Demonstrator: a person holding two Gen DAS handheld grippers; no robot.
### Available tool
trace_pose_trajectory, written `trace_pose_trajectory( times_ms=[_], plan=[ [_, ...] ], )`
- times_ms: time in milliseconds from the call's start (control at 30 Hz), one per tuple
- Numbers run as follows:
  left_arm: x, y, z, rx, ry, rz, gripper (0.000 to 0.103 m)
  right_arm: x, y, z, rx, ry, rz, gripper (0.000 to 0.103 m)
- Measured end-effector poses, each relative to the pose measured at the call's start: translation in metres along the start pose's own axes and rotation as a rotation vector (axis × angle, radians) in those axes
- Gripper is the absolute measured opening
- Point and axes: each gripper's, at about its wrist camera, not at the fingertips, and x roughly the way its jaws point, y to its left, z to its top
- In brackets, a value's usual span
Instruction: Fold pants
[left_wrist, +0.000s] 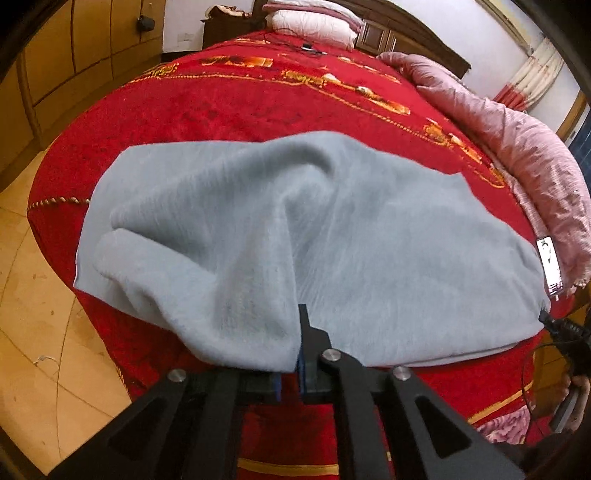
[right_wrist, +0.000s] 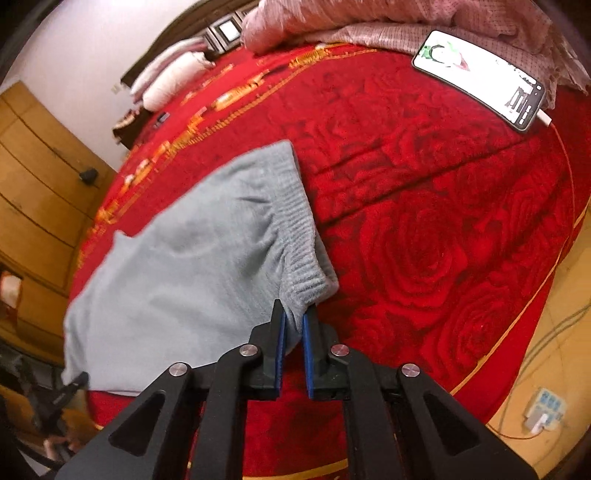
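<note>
Grey pants (left_wrist: 332, 236) lie across the red bed cover, bunched into a ridge in the middle. My left gripper (left_wrist: 295, 332) is shut on a lifted fold of the pants at their near edge; the cloth hides its left finger. In the right wrist view the pants (right_wrist: 184, 266) stretch away to the left, with the ribbed waistband (right_wrist: 299, 236) running along their right side. My right gripper (right_wrist: 294, 317) is shut on the near corner of that waistband, the cloth pinched between the blue pads (right_wrist: 281, 339). The other gripper shows dimly at the far left edge.
The red rose-patterned bed cover (right_wrist: 424, 240) spreads to the right. A lit phone (right_wrist: 480, 77) lies on it beside a pink quilt (left_wrist: 517, 147). Pillows (left_wrist: 314, 20) sit at the headboard. Wooden cabinets (right_wrist: 33, 177) and tiled floor (left_wrist: 37, 314) flank the bed; a power strip (right_wrist: 543, 410) lies on the floor.
</note>
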Motion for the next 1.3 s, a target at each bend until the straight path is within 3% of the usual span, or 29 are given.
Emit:
trace_pose_trajectory(
  times_ms=[67,200,333,533,633,733,967,1167,1300],
  plan=[
    [0.0,0.001,0.0,-0.001,0.0,-0.001,0.008,0.004,0.001,0.0,-0.007,0.005,-0.02,0.014],
    [-0.005,0.002,-0.001,0.012,-0.009,0.019,0.022,0.002,0.005,-0.001,-0.035,0.016,-0.08,0.027],
    [-0.016,0.01,-0.003,0.005,-0.022,0.046,0.038,-0.009,0.011,-0.001,-0.085,0.023,-0.122,0.028],
    [-0.048,0.036,-0.006,-0.041,-0.082,0.077,0.052,-0.038,0.043,-0.003,-0.243,-0.03,-0.221,0.028],
    [-0.06,0.049,-0.006,-0.066,-0.11,0.085,0.052,-0.047,0.066,-0.005,-0.321,-0.057,-0.233,0.03],
    [-0.068,0.058,-0.005,-0.089,-0.133,0.096,0.053,-0.047,0.099,-0.008,-0.408,-0.055,-0.185,0.035],
    [-0.079,0.085,-0.001,-0.176,-0.187,0.093,0.053,-0.009,0.165,-0.012,-0.551,0.009,-0.083,0.035],
    [-0.063,0.108,0.02,-0.265,-0.203,0.043,0.053,0.038,0.202,-0.015,-0.577,0.056,-0.045,0.035],
    [-0.044,0.109,0.039,-0.25,-0.183,0.015,0.053,0.06,0.208,-0.02,-0.573,0.094,-0.037,0.035]
  ],
)
